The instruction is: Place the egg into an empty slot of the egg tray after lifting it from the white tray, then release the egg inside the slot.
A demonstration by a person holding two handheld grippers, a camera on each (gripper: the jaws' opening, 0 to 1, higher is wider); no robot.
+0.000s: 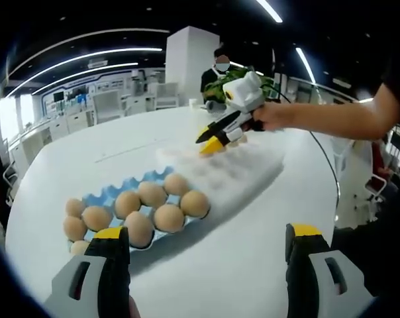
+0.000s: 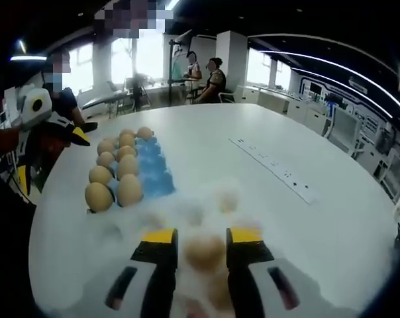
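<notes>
Jaws of right gripper clasp an egg; left gripper gapes.

The big round white table carries a blue egg tray with brown eggs, a white tray touching it at one end, and a flat white power strip well apart.

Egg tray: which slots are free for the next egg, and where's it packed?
The blue egg tray is full along its left columns, egg against egg. Free slots run down its right column, bordering the bare white table and the white tray. The right gripper brackets an egg over the white tray; the left gripper hangs open.
</notes>
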